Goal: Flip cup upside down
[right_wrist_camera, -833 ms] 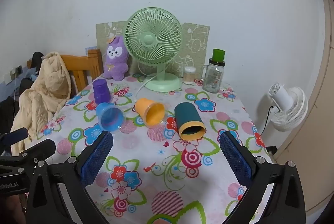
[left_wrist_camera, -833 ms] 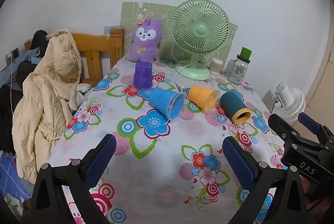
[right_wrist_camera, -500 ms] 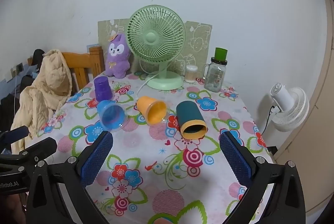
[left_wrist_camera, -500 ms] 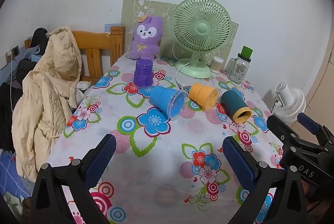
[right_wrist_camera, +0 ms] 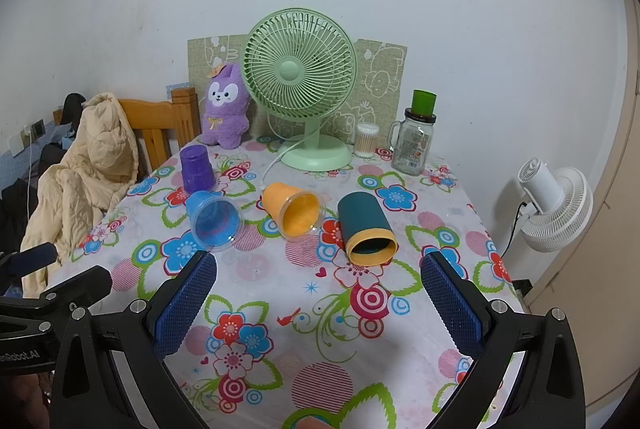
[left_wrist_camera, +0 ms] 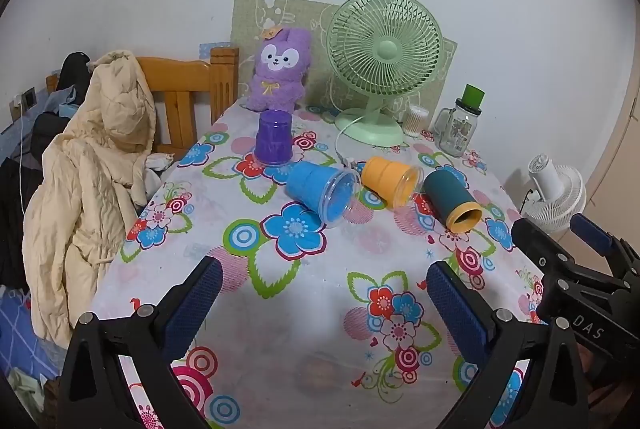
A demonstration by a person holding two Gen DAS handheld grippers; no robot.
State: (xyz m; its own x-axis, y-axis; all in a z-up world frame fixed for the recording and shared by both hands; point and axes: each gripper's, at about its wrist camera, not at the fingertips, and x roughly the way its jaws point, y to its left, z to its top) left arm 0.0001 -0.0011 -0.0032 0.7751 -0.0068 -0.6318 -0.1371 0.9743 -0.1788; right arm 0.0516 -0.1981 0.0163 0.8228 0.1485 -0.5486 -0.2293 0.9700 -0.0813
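Note:
Three cups lie on their sides on the flowered tablecloth: a blue cup, an orange cup and a dark teal cup with a yellow rim. A purple cup stands upside down behind them. My left gripper is open and empty, well short of the blue cup. My right gripper is open and empty, just in front of the teal and orange cups. Each gripper shows at the edge of the other's view.
A green desk fan, a purple plush toy, a glass jar with a green lid and a cotton-swab tub stand at the table's back. A wooden chair with a beige coat is left. A white fan stands right.
Both grippers have moved a little forward toward the cups, which look slightly larger. The cups have not moved. Both stay open.

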